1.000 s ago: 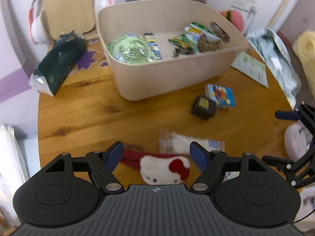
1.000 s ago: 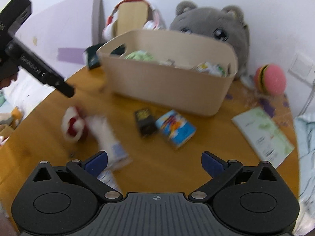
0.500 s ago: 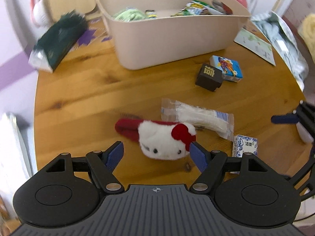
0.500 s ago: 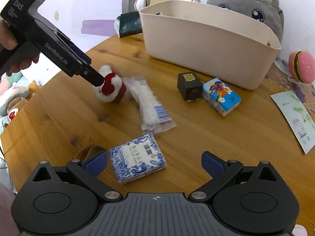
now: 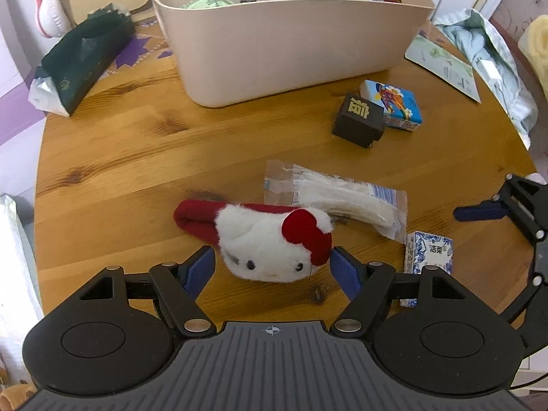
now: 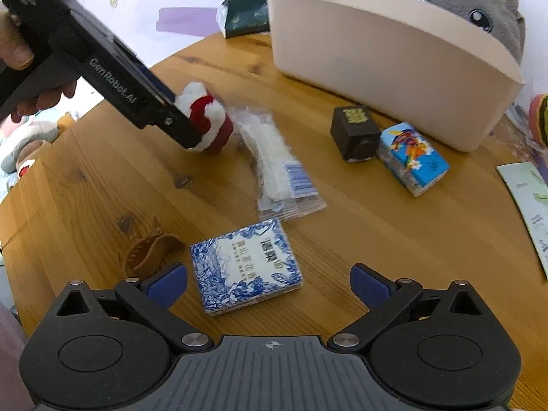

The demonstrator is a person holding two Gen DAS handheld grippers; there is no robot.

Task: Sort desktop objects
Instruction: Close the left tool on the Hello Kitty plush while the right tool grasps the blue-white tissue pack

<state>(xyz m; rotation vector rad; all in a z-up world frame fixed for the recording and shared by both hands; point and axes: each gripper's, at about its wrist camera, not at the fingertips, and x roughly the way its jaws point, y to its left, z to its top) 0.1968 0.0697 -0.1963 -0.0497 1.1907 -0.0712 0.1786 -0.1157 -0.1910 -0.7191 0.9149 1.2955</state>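
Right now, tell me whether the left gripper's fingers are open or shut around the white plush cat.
Open. The left gripper has a blue finger on each side of the white plush cat, which lies on the table.

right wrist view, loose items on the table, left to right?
Brown hair claw → white-and-red plush → blue-and-white tissue pack → black box → cartoon tissue pack → leaflet.

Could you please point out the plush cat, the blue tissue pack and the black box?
plush cat [image 5: 270,257], left wrist view, white face
blue tissue pack [image 6: 245,267], right wrist view, printed top
black box [image 5: 358,120], left wrist view, top face
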